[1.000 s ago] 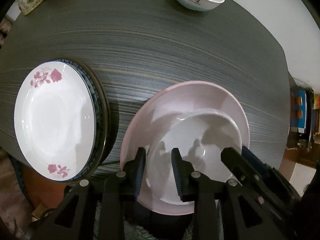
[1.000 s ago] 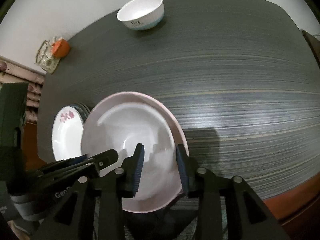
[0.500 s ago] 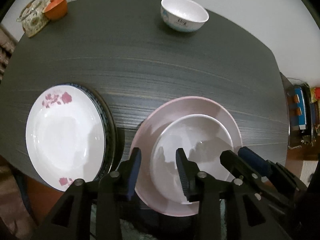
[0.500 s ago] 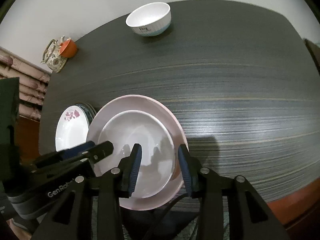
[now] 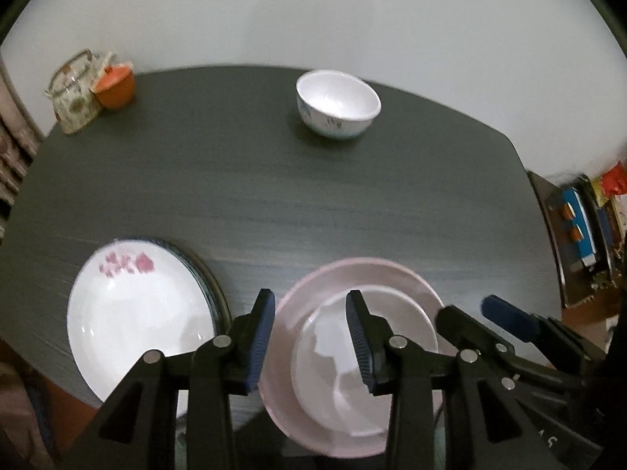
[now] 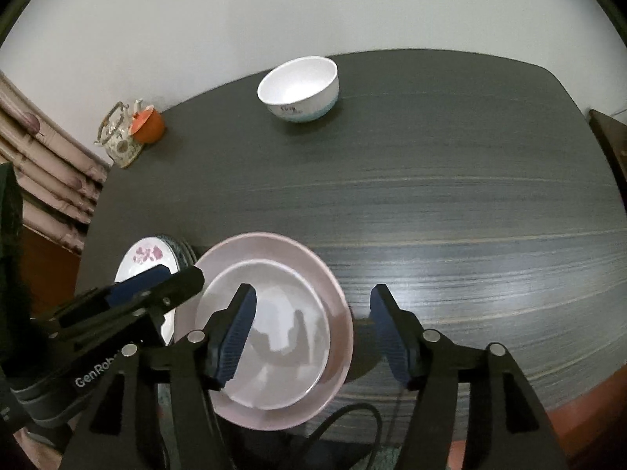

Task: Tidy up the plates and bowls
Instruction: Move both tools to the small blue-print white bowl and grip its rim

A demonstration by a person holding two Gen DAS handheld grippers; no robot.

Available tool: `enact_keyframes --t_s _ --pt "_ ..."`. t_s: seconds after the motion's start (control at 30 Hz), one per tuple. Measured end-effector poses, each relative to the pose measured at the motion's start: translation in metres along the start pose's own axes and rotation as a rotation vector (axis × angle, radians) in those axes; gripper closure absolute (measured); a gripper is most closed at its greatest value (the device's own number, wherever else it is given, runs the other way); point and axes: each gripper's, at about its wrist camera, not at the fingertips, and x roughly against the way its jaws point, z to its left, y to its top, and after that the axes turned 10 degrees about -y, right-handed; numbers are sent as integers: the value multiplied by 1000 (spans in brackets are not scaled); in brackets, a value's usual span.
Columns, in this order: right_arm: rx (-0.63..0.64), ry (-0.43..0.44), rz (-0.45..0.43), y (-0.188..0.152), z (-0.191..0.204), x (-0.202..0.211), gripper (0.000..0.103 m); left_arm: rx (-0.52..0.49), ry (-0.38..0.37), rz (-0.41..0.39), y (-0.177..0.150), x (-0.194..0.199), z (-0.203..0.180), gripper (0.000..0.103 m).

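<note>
Both grippers have pulled back and up since the earlier frames. Left gripper (image 5: 309, 333) and right gripper (image 6: 313, 331) spread wide, holding nothing. Glossy white plate (image 6: 274, 337) sits nested in round pink plate (image 6: 337, 313) at near edge of dark wood-grain table (image 6: 450, 196). Floral plate (image 5: 133, 313) just left, on a stack. Deep white bowl (image 6: 299, 88) far across.

A dark grey table (image 6: 450, 196) with fine wood-grain streaks and a reddish-brown edge stands against a plain white wall (image 6: 274, 11). Pinkish pleated curtains (image 6: 47, 180) hang at the left. A floral teapot (image 5: 74, 98) and an orange cup (image 5: 115, 86) sit at the far left corner. At right, a dark shelf (image 5: 580, 219) holds colourful clutter.
</note>
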Motion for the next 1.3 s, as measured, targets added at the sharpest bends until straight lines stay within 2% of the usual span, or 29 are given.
enact_keyframes --t_s 0.33,0.47,0.6,0.7,0.8,0.97,1.1,1.3 --pt "57 -110 -44 18 -7 -12 38 -17 91 -56 22 -5 6 65" --pt "83 -88 -34 30 -13 -20 38 -4 128 -59 35 -14 14 65" --pt "88 -104 -6 44 -19 -33 38 1 153 -50 46 -26 25 64" --pt "51 -71 32 56 -29 -45 38 0 170 -41 60 -36 34 65" --pt "41 -79 53 68 -34 -56 38 12 172 -25 76 -46 45 65" --pt "41 -101 72 94 -41 -75 38 40 132 -6 110 -61 62 65" --pt "26 -94 87 116 -45 -89 38 82 58 8 140 -74 70 65" --pt "9 -27 86 157 -47 -108 38 120 -26 2 181 -95 75 65"
